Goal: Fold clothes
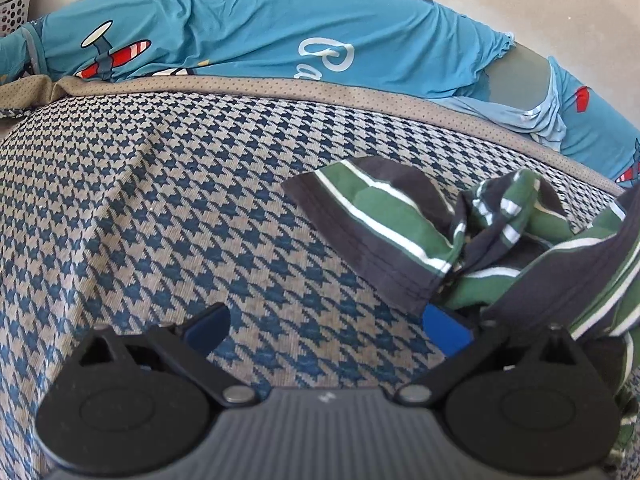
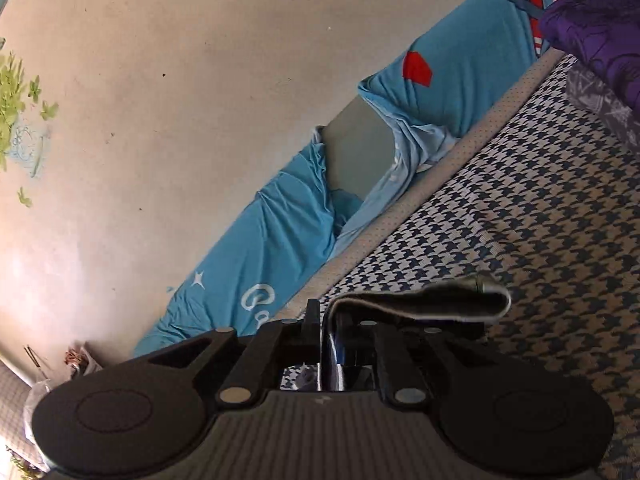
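We are early in folding the clothes, as far as we can judge. In the left wrist view a green, grey and white striped garment (image 1: 460,240) lies crumpled on the bed, bunched toward the right side of the picture, with one flat panel spread toward the middle. No neat fold shows in it yet, so the smoothing and folding appear to remain.

Our left gripper (image 1: 326,334) hangs low over the bedcover with its tongs wide apart and nothing between them. Its right-hand blue pad sits just at the edge of the striped cloth, which drapes over that side of the tool.

In the right wrist view our right gripper (image 2: 334,332) has its tongs nearly together. A pale strip of fabric edge (image 2: 432,300) curls out from between them and off to the right. We cannot tell whether the pads press on it or it simply lies loose there, nor whether it belongs to the striped garment.

The surface is a bedcover (image 1: 160,220) woven in a blue and beige houndstooth pattern, with a dotted beige border. Beyond it runs a long turquoise cushion (image 1: 260,36) printed with aeroplanes, stars and white lettering, against a plain cream wall (image 2: 160,100). A green leaf sticker (image 2: 12,92) marks that wall. A purple cloth (image 2: 600,32) lies at the far corner of the bed, and a white perforated basket (image 1: 16,4) peeks in at the other end.
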A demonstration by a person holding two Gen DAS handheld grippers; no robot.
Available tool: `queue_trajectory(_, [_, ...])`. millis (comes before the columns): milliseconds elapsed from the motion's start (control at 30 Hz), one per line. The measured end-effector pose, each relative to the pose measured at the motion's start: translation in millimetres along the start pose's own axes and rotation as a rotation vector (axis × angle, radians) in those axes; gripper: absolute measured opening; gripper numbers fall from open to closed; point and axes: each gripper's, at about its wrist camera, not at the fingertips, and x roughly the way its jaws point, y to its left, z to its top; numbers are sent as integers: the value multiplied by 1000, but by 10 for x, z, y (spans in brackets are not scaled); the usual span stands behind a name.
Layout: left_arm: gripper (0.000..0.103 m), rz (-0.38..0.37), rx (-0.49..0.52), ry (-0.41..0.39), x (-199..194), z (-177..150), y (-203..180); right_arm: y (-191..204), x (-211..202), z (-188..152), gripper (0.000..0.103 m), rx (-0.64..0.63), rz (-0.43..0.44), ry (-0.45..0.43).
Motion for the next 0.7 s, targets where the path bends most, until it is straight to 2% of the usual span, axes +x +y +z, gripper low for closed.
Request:
queue_trajectory(100, [103, 17, -12, 20, 53, -100, 19, 85, -16, -219, 23, -88, -141, -23])
queue_trajectory(167, [103, 32, 6, 18, 57, -174, 4, 128, 6, -387, 24, -130, -203, 2])
queue_trajectory(333, [103, 90, 125, 6, 37, -339, -111, 232, 5, -627, 25, -192, -158, 68])
queue_trajectory(400, [103, 95, 140, -4, 20, -386, -126, 268, -4, -679, 27, -217, -141, 80])
queue_trajectory(600, [103, 80, 113, -7, -71, -441, -85, 237, -51, -765, 28, -234, -103, 122])
queue_trajectory(700, [103, 67, 83, -8, -151, -471, -43, 117, -122, -696, 28, -180, -67, 137])
